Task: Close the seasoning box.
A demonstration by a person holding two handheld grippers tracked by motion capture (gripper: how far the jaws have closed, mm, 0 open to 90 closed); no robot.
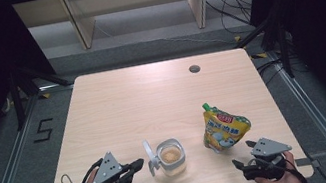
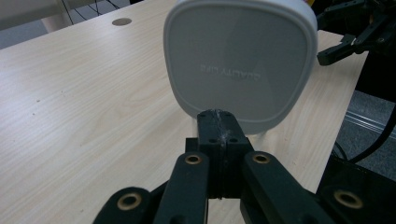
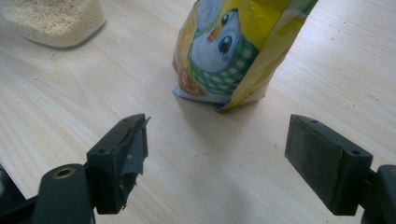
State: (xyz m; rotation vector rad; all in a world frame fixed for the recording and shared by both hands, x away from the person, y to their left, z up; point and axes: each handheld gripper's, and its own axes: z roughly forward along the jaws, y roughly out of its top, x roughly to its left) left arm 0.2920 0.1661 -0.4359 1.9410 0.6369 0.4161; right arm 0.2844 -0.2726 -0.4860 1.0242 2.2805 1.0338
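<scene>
Left gripper pinched shut right below the white lid — embossed lettering reads mirrored. Right gripper gapes wide, empty, before the yellow pouch.

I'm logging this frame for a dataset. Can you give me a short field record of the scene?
left gripper: shut, beside the flipped-up white lid
jar: clear, open, holding pale grains
right gripper: open, empty, aimed at the pouch
pouch: yellow, upright, right of the jar
table: light wood
</scene>
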